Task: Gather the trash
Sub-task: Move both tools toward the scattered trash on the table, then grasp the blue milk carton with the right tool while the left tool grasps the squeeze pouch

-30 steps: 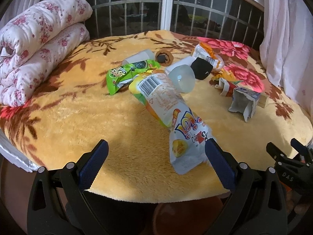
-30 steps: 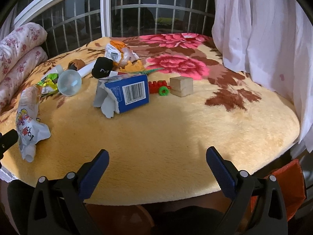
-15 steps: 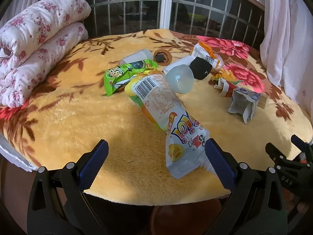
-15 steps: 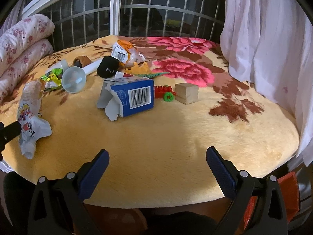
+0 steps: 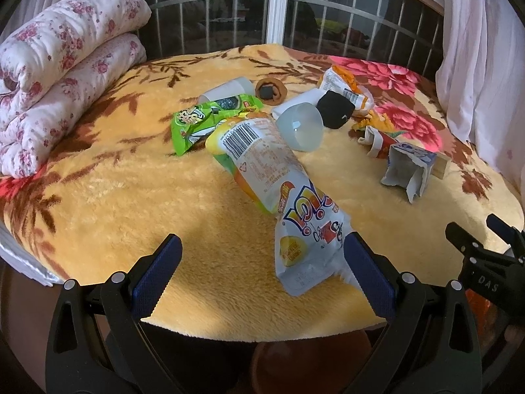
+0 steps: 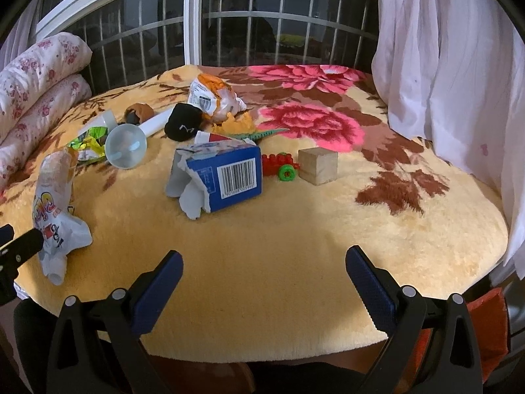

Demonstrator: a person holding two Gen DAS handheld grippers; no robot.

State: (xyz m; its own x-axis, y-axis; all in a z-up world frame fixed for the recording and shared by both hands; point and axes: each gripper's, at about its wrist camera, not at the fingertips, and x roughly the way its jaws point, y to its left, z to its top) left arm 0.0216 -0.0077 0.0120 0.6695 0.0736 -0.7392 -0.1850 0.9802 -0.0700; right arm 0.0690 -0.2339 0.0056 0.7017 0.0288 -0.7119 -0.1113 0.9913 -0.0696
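Barely starting: both jaws gaping and holding nothing, snack bag [image 5: 308, 229] lying lower centre, torn blue carton [image 6: 226, 177] mid-frame awaiting collection.

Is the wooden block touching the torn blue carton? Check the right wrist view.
No. The wooden block sits apart from the torn blue carton, with a red and green toy between them.

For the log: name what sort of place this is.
Probably a bedroom: a bed under a plush floral blanket, a folded quilt at one side, and a barred window with a curtain.
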